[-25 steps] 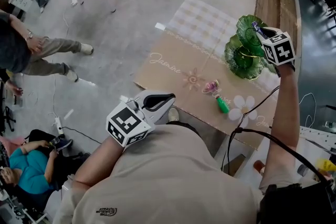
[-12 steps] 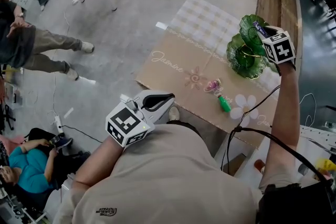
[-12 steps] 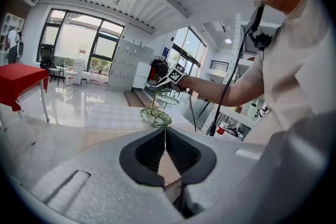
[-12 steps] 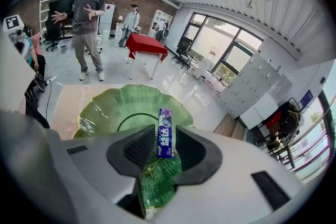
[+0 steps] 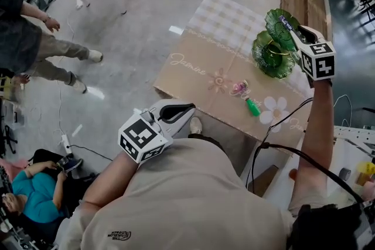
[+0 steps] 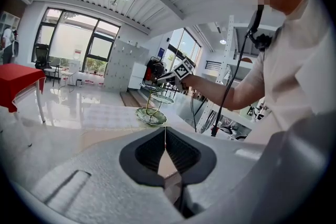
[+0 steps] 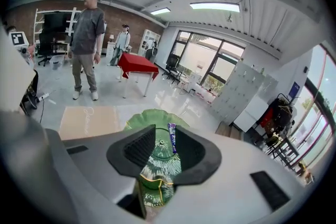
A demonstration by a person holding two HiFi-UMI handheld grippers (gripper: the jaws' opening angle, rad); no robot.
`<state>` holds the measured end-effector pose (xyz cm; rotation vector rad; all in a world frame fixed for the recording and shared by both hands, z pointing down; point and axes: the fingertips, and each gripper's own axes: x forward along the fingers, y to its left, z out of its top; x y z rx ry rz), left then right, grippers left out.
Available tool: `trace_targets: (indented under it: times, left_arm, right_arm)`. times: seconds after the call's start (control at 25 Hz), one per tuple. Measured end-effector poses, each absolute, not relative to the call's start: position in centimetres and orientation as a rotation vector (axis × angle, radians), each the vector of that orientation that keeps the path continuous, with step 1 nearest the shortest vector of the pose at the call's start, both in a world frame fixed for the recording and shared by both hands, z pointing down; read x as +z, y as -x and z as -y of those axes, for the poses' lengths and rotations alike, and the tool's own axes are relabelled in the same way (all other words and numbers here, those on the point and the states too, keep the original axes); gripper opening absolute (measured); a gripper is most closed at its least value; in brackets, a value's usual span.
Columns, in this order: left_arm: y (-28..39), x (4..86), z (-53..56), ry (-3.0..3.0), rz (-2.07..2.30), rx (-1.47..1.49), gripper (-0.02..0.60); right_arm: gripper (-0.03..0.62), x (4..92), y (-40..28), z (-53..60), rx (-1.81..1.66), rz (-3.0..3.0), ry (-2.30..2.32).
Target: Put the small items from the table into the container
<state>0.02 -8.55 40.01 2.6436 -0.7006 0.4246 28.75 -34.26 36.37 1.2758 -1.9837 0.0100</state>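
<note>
step in hand: We judge this to be the release. Our right gripper (image 5: 291, 31) hangs over the top tier of the green tiered dish (image 5: 274, 54), at 1 o'clock from us.

right gripper: Its jaws are about half apart and opening. The purple wrapped stick (image 7: 171, 140) is between them, lying along the right pad only, with a clear gap to the left pad.

left gripper: The left gripper (image 5: 186, 109) is held close to our chest at 7 o'clock of the worktop (image 5: 193, 70). Its jaw tips are together with nothing between them.

left to do: A pink piece (image 5: 239, 88) and a green piece (image 5: 253, 107) lie just beside each other on the worktop, at 7 o'clock of the dish and near the edge closest to us.

next move: We think the stick must first fall free of the pad onto the tier. The right gripper then needs to come back toward 7 o'clock and down to the pink piece, with its jaws wide enough to straddle it.

only the right gripper view shows: The gap beside the stick, and the dish's patterned glass directly under the jaws.

only the head view shows: The two pieces waiting on the worktop, which appear in neither gripper view.

only the left gripper view shows: The dish side-on, with its two tiers on one gold stem, and that gripper's own meeting tips.
</note>
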Motion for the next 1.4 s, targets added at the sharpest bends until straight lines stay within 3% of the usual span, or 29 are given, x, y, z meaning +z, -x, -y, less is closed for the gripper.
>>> trace_targets:
  times: [0.6,1.4]
  left_arm:
    - [4.1,39.0,4.0,-2.701,0.592,0.419,0.009]
    - [8.6,40.5,-3.7,-2.727,0.441,0.409,0.008]
  right_arm:
    - [0.032,38.2,-17.4,18.3,0.184,2.218,-1.354]
    - [0.02,44.1,-4.4,-0.6,0.43,2.316,-1.343]
